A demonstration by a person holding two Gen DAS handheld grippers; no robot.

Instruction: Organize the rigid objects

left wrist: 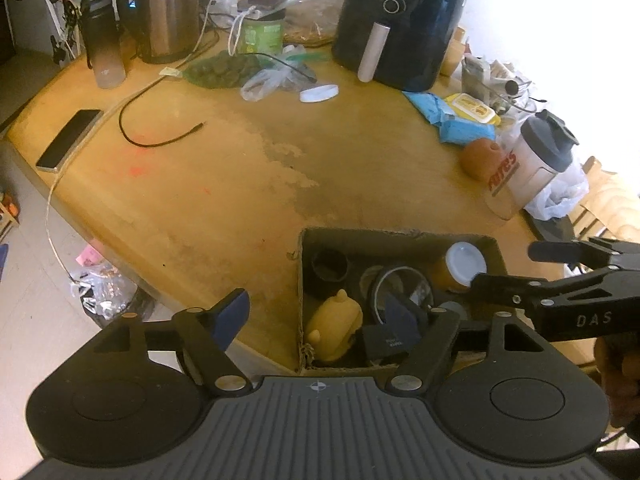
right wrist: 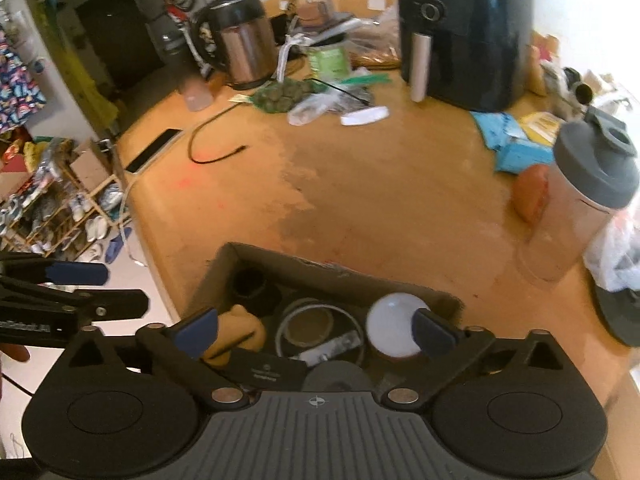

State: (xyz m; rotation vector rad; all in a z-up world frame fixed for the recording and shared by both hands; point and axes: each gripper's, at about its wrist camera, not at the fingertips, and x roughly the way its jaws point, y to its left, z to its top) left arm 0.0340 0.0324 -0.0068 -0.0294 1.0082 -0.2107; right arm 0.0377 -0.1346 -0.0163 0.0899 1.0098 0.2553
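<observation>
Cardboard box (right wrist: pixel 256 262) at the near table edge (left wrist: pixel 168 216), open top up, long axis running left to right; inside, a white-lidded jar (right wrist: pixel 394 330) upright at the right end, yellow toy (left wrist: pixel 336 330) lying at the left; dark items between hard to make out; left gripper (left wrist: pixel 320 320) spread wide, empty; right gripper (right wrist: pixel 316 332) released, wide apart above the box, one pad just over the jar lid

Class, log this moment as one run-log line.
left gripper: open, empty | right gripper: open, empty, over cardboard box | white-lidded jar: in box
</observation>
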